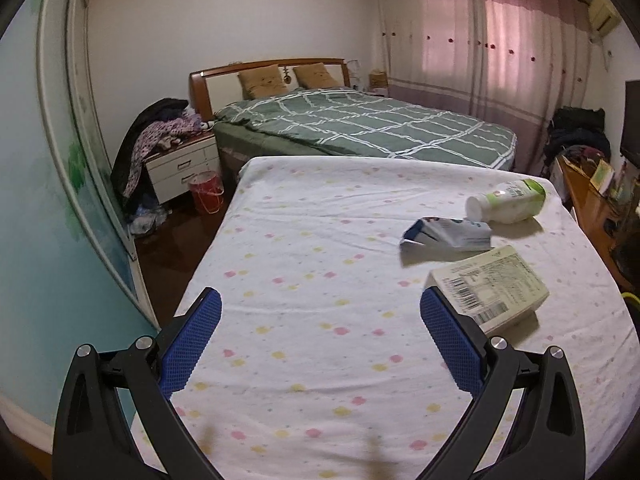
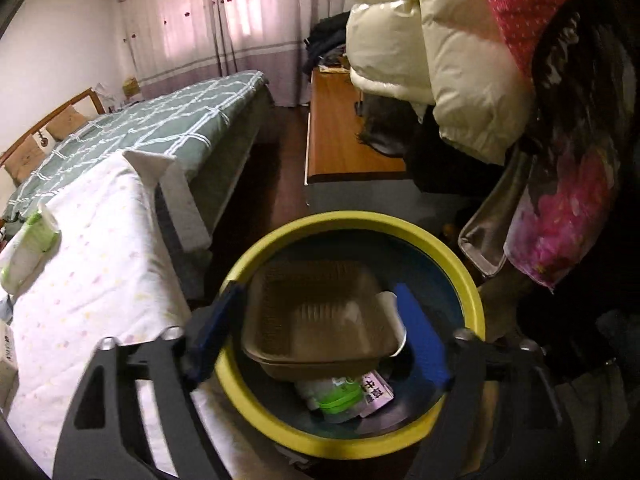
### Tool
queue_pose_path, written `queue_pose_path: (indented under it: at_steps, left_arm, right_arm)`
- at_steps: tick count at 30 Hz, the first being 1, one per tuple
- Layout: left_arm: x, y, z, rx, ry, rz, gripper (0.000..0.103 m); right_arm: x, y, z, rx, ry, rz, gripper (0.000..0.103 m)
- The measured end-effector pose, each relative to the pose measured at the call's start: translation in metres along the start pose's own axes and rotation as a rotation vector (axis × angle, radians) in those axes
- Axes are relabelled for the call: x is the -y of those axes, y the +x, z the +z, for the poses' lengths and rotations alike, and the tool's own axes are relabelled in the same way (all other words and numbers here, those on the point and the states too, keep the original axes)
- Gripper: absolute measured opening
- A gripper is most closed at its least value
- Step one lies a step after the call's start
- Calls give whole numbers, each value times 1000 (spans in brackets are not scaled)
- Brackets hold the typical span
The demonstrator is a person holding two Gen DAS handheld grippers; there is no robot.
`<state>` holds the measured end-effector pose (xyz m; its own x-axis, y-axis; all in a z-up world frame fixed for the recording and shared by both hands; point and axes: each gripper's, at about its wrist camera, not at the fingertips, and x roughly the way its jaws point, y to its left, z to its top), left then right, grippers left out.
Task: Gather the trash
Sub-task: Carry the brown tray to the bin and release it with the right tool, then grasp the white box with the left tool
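The right claw (image 2: 320, 344) is seen at the bottom centre of the right wrist view, spread wide over the yellow-rimmed bin (image 2: 256, 404); a brown food tray (image 2: 320, 320) lies between the pads, apparently released and tipped on the trash inside. The drop step is judged nearly done. The left claw (image 1: 320, 344) is held wide open and empty above the worktop (image 1: 320, 264). At right of that view, a box (image 1: 490, 284), a crumpled carton (image 1: 448, 234) and a bottle (image 1: 508, 202) remain to be grasped next.
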<state>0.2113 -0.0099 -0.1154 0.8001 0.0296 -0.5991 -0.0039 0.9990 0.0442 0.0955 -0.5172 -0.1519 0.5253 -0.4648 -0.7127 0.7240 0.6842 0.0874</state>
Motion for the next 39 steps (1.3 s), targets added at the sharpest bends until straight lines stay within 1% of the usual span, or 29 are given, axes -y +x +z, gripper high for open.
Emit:
queue_pose_path:
  at_steps: [3, 6, 9, 14, 16, 26, 30, 36, 39]
  left_arm:
    - [9, 4, 1, -10, 18, 4, 98]
    - [14, 13, 0, -31, 30, 27, 98]
    - [19, 27, -2, -70, 48, 60, 98]
    - [28, 44, -9, -133, 98, 76, 98]
    - [34, 47, -11, -154, 111, 58, 98]
    - [77, 47, -18, -183, 206, -4, 98]
    - [101, 39, -19, -183, 237, -62, 98]
    - [147, 28, -20, -164, 332, -139, 98]
    - [154, 23, -16, -183, 326, -186, 98]
  right_arm:
    - [4, 0, -1, 4, 11, 9, 82]
    - [4, 0, -2, -1, 11, 21, 82]
    - [5, 2, 0, -5, 12, 36, 82]
    - [8, 3, 0, -16, 31, 60, 82]
    - [9, 3, 0, -17, 38, 69, 82]
    - [10, 3, -1, -24, 51, 108, 82]
    - [9, 3, -1, -22, 47, 119, 82]
    - [12, 3, -1, -23, 56, 136, 82]
    - [12, 2, -1, -21, 54, 143, 82]
